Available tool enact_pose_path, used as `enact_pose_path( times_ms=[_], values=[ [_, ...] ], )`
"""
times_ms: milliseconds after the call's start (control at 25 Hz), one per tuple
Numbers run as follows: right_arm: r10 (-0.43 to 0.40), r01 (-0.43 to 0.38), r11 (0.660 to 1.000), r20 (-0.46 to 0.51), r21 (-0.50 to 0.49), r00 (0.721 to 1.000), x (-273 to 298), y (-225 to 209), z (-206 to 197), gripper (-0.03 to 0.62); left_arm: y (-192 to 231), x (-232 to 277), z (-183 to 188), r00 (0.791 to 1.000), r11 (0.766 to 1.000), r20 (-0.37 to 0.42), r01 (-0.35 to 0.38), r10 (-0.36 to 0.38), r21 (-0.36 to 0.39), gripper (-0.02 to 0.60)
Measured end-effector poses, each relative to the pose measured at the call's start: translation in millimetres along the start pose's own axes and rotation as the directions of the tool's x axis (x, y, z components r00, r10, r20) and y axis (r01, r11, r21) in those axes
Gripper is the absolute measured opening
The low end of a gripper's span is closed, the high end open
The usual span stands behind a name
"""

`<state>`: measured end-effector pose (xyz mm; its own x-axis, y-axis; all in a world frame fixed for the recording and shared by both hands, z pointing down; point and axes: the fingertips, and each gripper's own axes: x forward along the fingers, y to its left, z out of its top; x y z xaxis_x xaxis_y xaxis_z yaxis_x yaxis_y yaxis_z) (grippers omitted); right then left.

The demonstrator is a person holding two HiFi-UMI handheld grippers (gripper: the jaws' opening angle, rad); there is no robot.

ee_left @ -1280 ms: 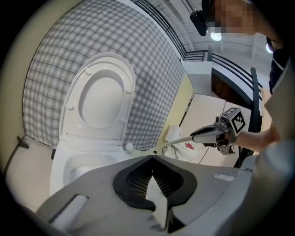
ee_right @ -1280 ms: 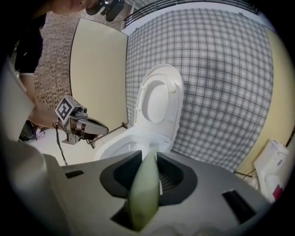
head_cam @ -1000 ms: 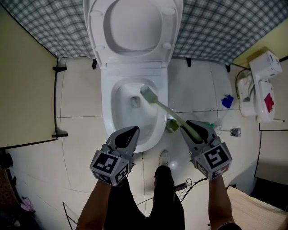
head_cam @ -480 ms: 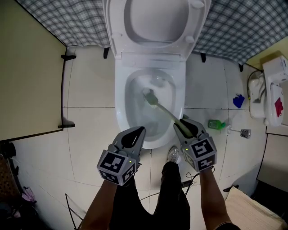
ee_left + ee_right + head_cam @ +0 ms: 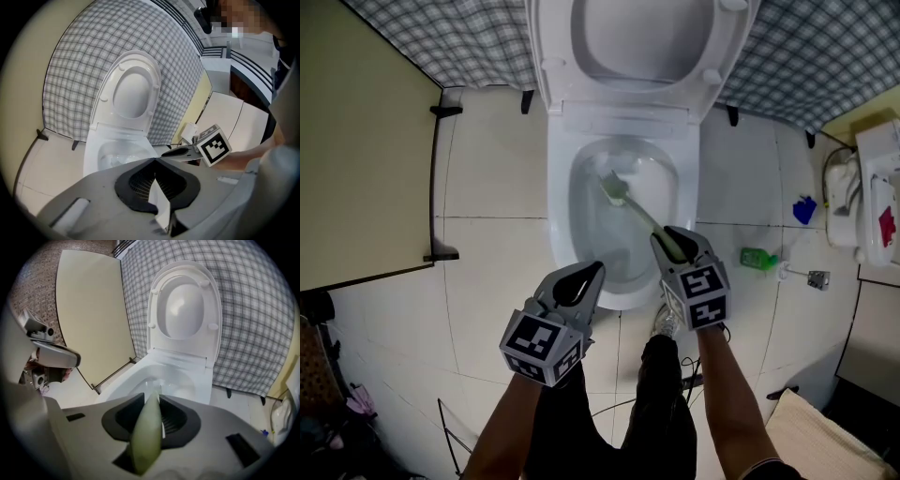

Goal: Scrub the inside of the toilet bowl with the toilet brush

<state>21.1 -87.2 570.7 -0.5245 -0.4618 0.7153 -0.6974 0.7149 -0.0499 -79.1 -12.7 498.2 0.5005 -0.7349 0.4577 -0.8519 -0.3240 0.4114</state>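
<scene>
The white toilet bowl [image 5: 623, 159] stands open with its lid [image 5: 642, 37] raised. A pale green toilet brush slants down into the bowl, its head [image 5: 614, 187] near the water. My right gripper [image 5: 673, 239] hangs over the bowl's front right rim, shut on the brush's green handle [image 5: 147, 437], which runs out between the jaws toward the bowl [image 5: 164, 376]. My left gripper [image 5: 586, 272] hovers at the bowl's front left rim, jaws together and holding nothing. In the left gripper view its jaw tips [image 5: 154, 160] meet in front of the bowl [image 5: 117, 157].
A beige partition [image 5: 356, 141] stands at the left and a checked wall [image 5: 806, 56] behind the toilet. On the tiled floor to the right lie a green holder [image 5: 759, 258], a blue object [image 5: 804, 209] and a white appliance [image 5: 872, 197]. My legs and a cable [image 5: 689, 382] are below.
My right gripper has moved left and down over the bowl's rim, and the brush head has sunk deeper into the bowl. The left gripper has shifted only a little.
</scene>
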Motion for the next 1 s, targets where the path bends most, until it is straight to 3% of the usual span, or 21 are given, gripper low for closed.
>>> enact_pose_path(
  times_ms=[160, 600, 1000],
  values=[
    [-0.007, 0.007, 0.999, 0.004, 0.035, 1.0, 31.3, 7.2, 2.4, 0.109, 3.3, -4.1, -1.9, 1.0, 1.0, -0.002, -0.002, 0.002, -0.006, 0.009],
    [0.129, -0.13, 0.991, -0.034, -0.028, 0.991, 29.5, 46.1, -2.6, 0.109, 4.4, -4.7, -16.3, 1.0, 1.0, -0.017, 0.003, -0.003, -0.027, 0.009],
    [0.292, -0.305, 0.949, -0.144, -0.08, 0.946, -22.7, 79.1, -27.4, 0.109, 3.6, -3.1, -26.9, 0.999, 0.999, -0.039, -0.008, 0.007, -0.032, 0.009]
  ],
)
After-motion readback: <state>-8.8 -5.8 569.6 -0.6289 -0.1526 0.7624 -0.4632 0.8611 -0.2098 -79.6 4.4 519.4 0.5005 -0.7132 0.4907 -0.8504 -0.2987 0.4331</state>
